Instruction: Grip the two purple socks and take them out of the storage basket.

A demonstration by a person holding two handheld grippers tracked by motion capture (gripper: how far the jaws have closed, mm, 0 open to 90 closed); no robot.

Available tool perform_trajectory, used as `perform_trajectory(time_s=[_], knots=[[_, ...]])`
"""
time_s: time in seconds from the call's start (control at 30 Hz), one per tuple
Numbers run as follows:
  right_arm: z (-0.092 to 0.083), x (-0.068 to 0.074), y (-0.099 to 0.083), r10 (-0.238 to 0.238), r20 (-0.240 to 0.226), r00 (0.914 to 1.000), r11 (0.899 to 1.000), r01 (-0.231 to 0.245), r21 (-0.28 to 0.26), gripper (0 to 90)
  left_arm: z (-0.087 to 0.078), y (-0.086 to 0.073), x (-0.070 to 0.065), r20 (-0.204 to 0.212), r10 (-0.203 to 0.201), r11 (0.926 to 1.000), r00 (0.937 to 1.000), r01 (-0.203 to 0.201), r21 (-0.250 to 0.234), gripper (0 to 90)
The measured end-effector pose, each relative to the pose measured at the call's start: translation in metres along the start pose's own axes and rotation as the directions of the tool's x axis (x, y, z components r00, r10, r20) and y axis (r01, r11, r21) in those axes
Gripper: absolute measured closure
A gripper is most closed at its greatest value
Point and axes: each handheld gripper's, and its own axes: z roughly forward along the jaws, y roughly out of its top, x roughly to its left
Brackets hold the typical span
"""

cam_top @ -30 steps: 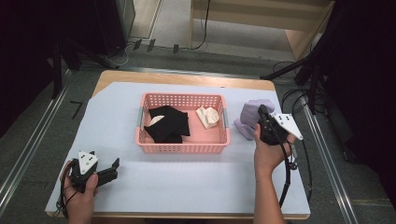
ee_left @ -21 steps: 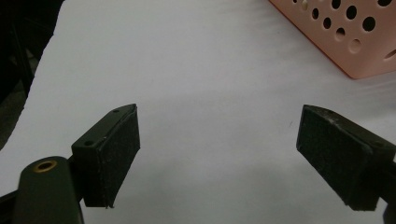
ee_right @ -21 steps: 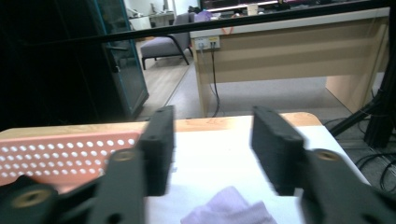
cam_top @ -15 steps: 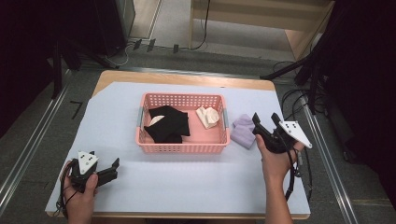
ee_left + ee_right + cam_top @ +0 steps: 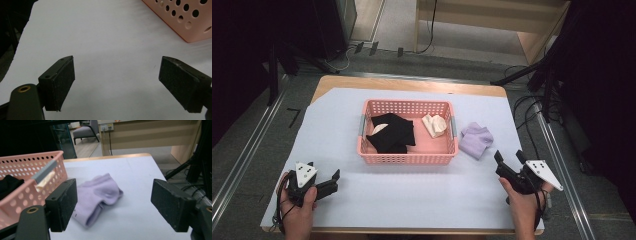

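A lilac sock (image 5: 476, 140) lies folded on the white sheet just right of the pink basket (image 5: 408, 159). My right gripper (image 5: 509, 157) sits nearer the person, back from the sock. Its jaws have just been opening and stand wide with nothing between them. In the right gripper view the lilac sock (image 5: 98, 195) rests ahead of the open right gripper (image 5: 115, 202), beside the basket (image 5: 25, 192). Black socks (image 5: 392, 134) and a cream sock (image 5: 434, 125) lie inside the basket. My left gripper (image 5: 323, 174) rests open at the front left, empty over bare sheet (image 5: 117, 82).
The white sheet (image 5: 412, 195) covers a wooden table whose right edge runs close to the right hand. Cables and black stands (image 5: 537, 85) crowd the floor at the right. A corner of the basket (image 5: 185, 22) lies ahead and to the right of the left gripper.
The right gripper held the lilac sock up beside the basket; now the sock lies on the sheet and the gripper has opened and drawn back toward the person. The left gripper has stayed put.
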Motion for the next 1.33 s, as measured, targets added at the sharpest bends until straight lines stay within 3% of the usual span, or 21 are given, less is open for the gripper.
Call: perform_trajectory(time_s=[0.47,0.67,0.77,0.93,1.07,1.13,1.2,1.33], knots=[[-0.034,-0.031,-0.027,0.009,0.061,0.9981,1.0,-0.01,0.025,20.1,-0.002,-0.001,0.0,-0.007,-0.006,0.9997,1.0,0.005,-0.023,14.1],[-0.035,-0.032,-0.039,-0.01,0.055,0.9984,0.999,0.008,0.032,18.4,-0.003,-0.001,0.0,-0.009,-0.001,0.9996,1.0,0.001,-0.029,14.0],[-0.036,-0.031,-0.04,-0.02,0.048,0.9986,1.0,0.019,0.019,19.4,-0.003,-0.001,-0.002,-0.013,0.006,0.9996,0.9999,-0.006,-0.027,13.9],[-0.039,-0.033,-0.041,0.004,0.05,0.9987,1.0,-0.003,-0.011,20.6,-0.003,-0.001,-0.002,-0.012,0.012,0.9997,0.9999,-0.013,-0.021,13.9],[-0.042,-0.032,-0.043,-0.004,0.062,0.9981,0.999,0.006,-0.04,20.3,-0.005,-0.002,0.0,-0.003,-0.001,0.9989,1.0,0.001,-0.047,14.1],[-0.043,-0.032,-0.043,0.006,0.071,0.9975,0.998,-0.002,-0.058,20.2,-0.004,-0.002,0.001,-0.004,-0.013,0.999,0.9999,0.013,-0.043,14.1],[-0.044,-0.033,-0.043,0.061,0.084,0.9946,0.997,-0.057,-0.049,20.0,-0.003,-0.001,-0.001,-0.011,-0.001,0.9996,0.9999,0.001,-0.027,14.0],[-0.042,-0.034,-0.043,0.074,0.114,0.9908,0.997,-0.071,-0.031,19.7,-0.002,-0.001,-0.001,-0.015,0.0,0.9997,0.9999,-0.001,-0.023,13.8]])
